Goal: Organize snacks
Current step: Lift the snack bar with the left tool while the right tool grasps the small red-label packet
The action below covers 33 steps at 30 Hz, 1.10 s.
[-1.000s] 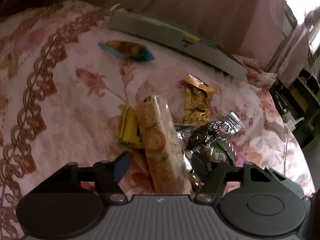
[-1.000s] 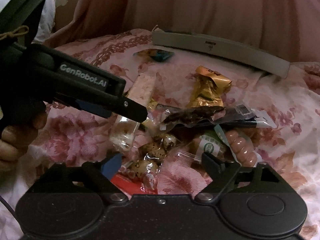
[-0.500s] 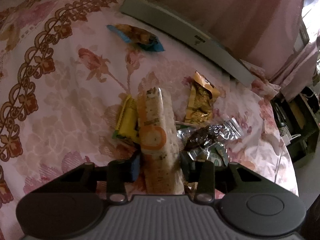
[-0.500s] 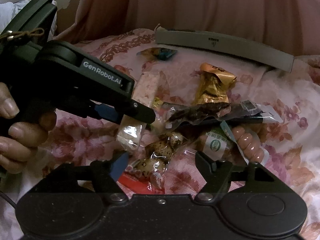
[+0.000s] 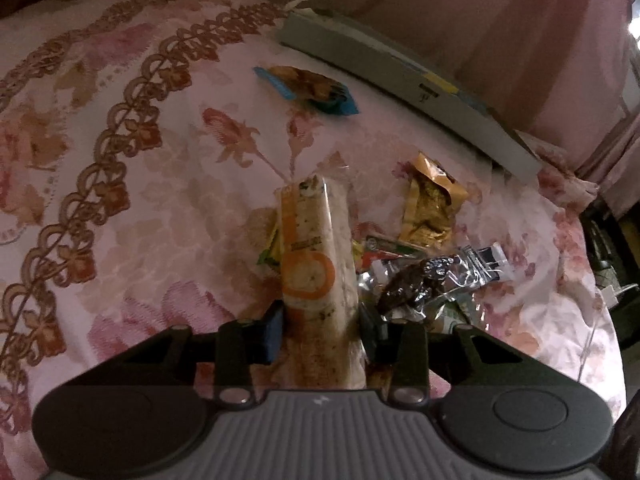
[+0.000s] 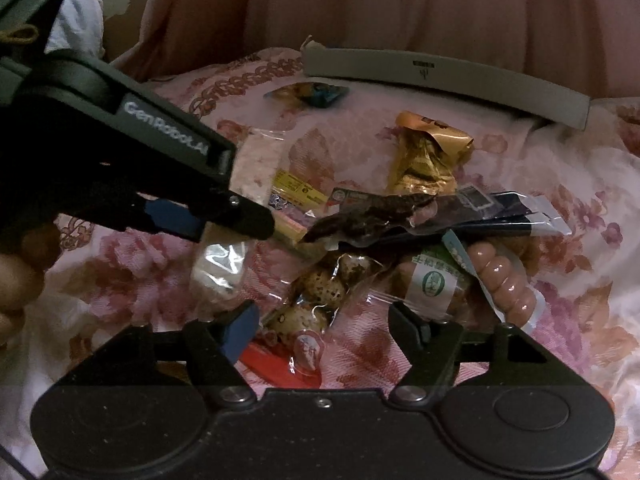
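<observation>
A long clear-wrapped cracker pack with an orange ring (image 5: 316, 264) is clamped between the pads of the left hand-held gripper (image 5: 320, 326) above the floral pink bedspread (image 5: 120, 184). The right hand-held gripper (image 6: 326, 326) is held open and empty over a clear pouch of speckled quail eggs (image 6: 320, 292), beside a gold foil packet (image 6: 428, 156).

Left gripper (image 5: 320, 330): blue-padded black fingers closed against both sides of a long clear-wrapped snack bar with an orange ring print (image 5: 314, 256), pointing away over the pink floral bedspread (image 5: 120, 200).

Just right of the bar: crinkled silver packet with a dark dried snack (image 5: 428, 284). Beyond it: gold foil packet (image 5: 430, 208).

Towards the far edge: blue-ended wrapper showing brown pieces (image 5: 308, 88), lying alone. Behind it: long flat grey box (image 5: 400, 76), along the far edge.
</observation>
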Each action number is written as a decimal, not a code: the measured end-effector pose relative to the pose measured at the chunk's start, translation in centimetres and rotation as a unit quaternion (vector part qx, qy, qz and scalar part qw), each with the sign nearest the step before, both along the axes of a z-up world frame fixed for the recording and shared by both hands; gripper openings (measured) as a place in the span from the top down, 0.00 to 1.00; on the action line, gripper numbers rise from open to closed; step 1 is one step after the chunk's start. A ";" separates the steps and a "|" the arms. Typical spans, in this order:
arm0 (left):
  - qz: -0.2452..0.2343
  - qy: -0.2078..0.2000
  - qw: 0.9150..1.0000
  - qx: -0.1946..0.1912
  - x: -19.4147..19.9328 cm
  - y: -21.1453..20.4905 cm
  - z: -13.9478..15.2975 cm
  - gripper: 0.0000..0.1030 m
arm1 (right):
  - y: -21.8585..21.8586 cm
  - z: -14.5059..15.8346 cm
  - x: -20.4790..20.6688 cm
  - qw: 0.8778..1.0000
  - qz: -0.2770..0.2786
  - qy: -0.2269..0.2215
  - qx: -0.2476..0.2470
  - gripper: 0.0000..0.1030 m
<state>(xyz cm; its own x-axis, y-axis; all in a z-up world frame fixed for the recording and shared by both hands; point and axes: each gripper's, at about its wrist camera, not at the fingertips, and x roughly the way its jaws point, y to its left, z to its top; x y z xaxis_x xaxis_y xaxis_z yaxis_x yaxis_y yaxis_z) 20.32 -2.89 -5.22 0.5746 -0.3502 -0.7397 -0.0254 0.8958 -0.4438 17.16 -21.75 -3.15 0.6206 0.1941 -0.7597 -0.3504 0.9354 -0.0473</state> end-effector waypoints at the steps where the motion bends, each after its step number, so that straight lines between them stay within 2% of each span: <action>1: 0.005 0.002 1.000 0.000 -0.1 0.1 0.1 0.59 | 0.0 -0.1 0.1 1.000 0.000 0.000 0.000 0.31; 5: 0.024 0.006 1.000 -0.007 -0.8 0.9 0.2 0.59 | 0.2 -0.3 0.3 1.000 0.005 0.001 0.010 0.37; 12: 0.031 0.003 1.000 0.000 -1.2 1.4 0.7 0.59 | 0.6 -0.8 1.2 0.999 0.009 0.005 0.037 0.47; 19: 0.031 -0.004 1.000 0.001 -1.5 1.1 1.3 0.59 | 0.8 -0.6 1.0 1.000 0.010 -0.007 0.027 0.56; 28: 0.029 -0.011 1.000 -0.001 -1.9 1.2 1.9 0.60 | 2.6 -0.5 -0.4 0.995 0.066 -0.064 -0.047 0.59; 33: 0.026 -0.015 1.000 0.002 -2.0 1.1 2.3 0.61 | 4.0 -0.8 -1.7 0.982 0.106 -0.107 -0.112 0.59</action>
